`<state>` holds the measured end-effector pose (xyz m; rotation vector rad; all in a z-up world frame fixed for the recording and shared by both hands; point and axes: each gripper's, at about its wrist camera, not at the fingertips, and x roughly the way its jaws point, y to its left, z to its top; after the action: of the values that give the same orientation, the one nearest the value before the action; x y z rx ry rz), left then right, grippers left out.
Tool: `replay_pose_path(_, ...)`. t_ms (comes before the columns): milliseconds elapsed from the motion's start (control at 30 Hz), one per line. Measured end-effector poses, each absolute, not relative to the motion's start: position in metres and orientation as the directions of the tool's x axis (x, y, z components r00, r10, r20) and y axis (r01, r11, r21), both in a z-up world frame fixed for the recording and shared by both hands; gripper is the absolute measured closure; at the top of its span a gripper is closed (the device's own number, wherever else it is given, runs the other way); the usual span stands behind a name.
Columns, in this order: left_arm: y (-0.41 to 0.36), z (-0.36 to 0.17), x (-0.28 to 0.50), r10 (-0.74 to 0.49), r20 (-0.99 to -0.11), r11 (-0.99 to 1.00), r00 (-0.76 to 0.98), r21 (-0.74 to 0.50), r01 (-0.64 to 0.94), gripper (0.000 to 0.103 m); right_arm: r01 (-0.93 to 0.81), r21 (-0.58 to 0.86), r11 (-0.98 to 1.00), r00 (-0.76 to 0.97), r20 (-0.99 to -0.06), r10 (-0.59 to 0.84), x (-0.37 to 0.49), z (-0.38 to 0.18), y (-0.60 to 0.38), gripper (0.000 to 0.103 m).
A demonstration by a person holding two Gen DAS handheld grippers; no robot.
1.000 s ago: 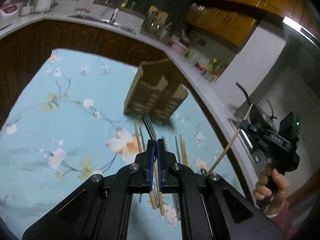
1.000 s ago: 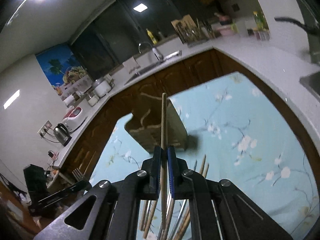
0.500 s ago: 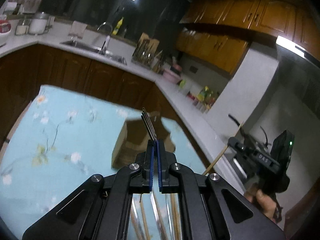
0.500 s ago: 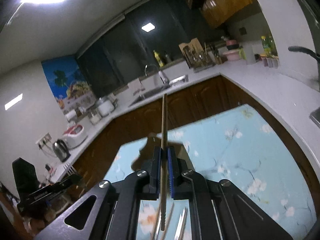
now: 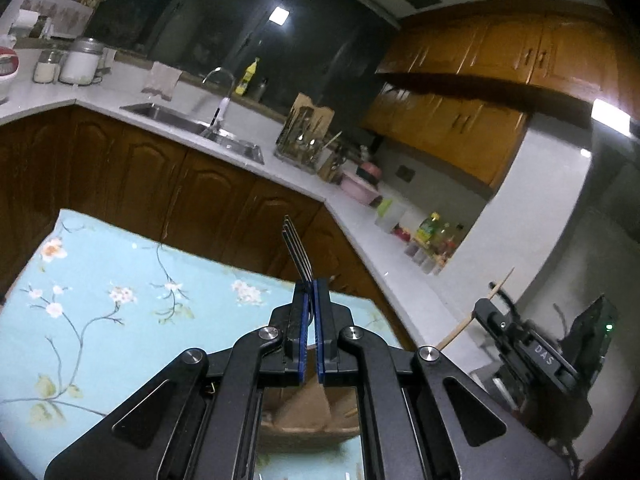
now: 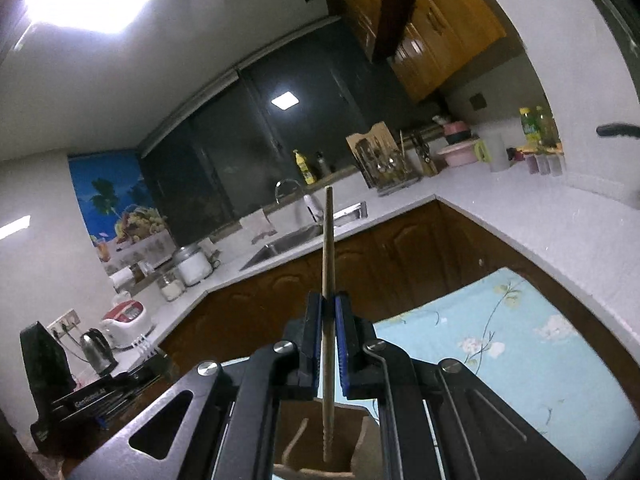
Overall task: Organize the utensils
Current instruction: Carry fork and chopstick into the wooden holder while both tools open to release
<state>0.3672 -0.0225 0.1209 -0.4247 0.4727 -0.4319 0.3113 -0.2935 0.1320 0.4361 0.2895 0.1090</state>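
Both grippers have risen and tipped upward since the earlier frames: the loose utensils on the cloth, in plain view 1 second ago, have dropped out of sight, and the wooden holder point(image 5: 308, 420) now shows only through the gap in each gripper's frame, directly below. The left gripper point(image 5: 311, 308) has its jaws pressed together on a metal fork point(image 5: 298, 254), held by the neck so that the tines stand up and lean slightly left. The right gripper point(image 6: 329, 320) is clamped nearly closed on 1 wooden chopstick point(image 6: 328, 300), which runs upright through the pads; its lower, grooved end hangs over the holder's open top, where a compartment wall point(image 6: 360, 444) is visible. In the left wrist view the right gripper appears at the far right with the chopstick slanting up from it. The floral tablecloth point(image 5: 100, 300) covers the table beneath. Judgement: the step in hand is transport, with 2 utensils carried over to the holder for sorting. The next move calls for lowering each piece into its own compartment, keeping it near vertical so the lower end clears the partition walls, then parting the jaws only once the tip is inside. Which compartment each belongs to cannot be told from these views.
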Motion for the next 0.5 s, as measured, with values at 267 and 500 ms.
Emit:
replay_pose_path(267,-0.051,0.068,0.385,-0.493,-0.432,0.841,0.756,-0.459,0.286,0.101,-0.015,0.411,0.911,0.930,-0.330,0.164,0.329,0.074,-0.282,0.096)
replay_pose_path(500,-0.057,0.050,0.386,-0.458,-0.487,0.870,0.744,-0.415,0.265,0.101,-0.035,0.394,0.918,0.905,-0.377,0.196,0.336,0.057,-0.275,0.096)
